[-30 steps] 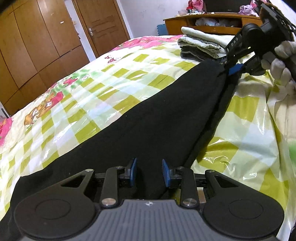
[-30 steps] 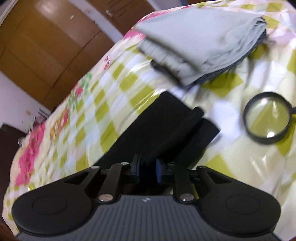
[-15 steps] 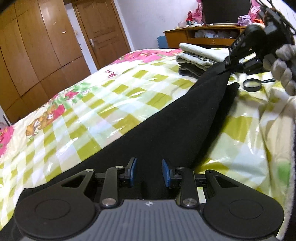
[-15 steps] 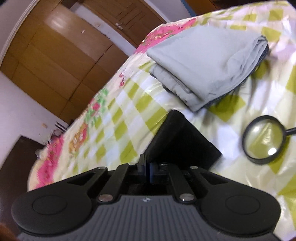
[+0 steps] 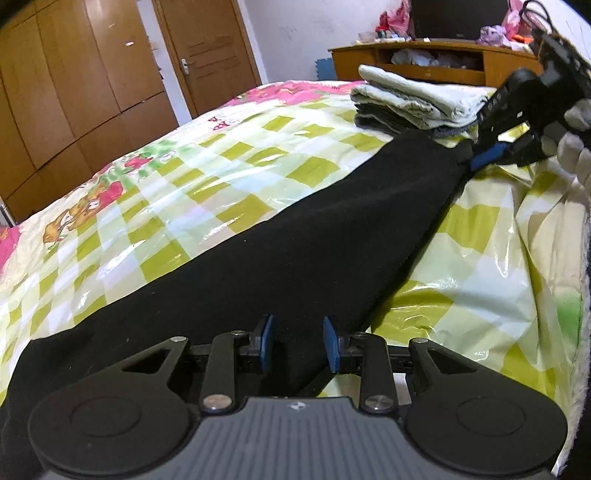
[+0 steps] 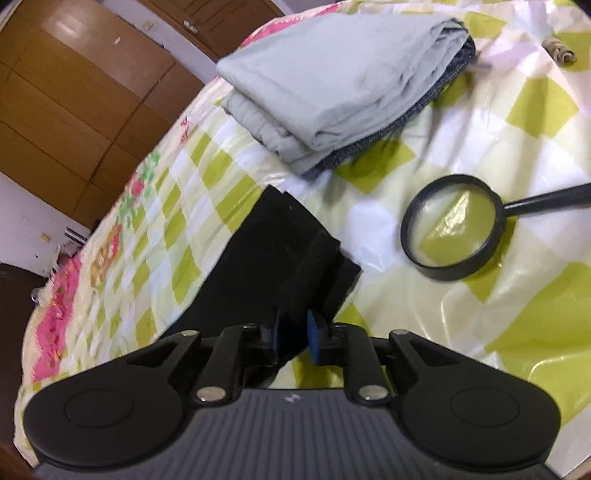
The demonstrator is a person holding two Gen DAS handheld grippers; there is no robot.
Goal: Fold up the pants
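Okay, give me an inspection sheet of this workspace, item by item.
Surface: bed cover, glossy green-and-white check, wrinkled at the near right.
Job's things: black pants lie lengthwise on the cover, leg ends stacked.
Clutter: folded clothes stack; magnifying glass beside the leg ends.
Grippers: left claw part open around the pants; right claw part open around the leg ends, held in a gloved hand.
Cables: dark wires above the right gripper.
Surroundings: wooden wardrobe, door, cluttered shelf.
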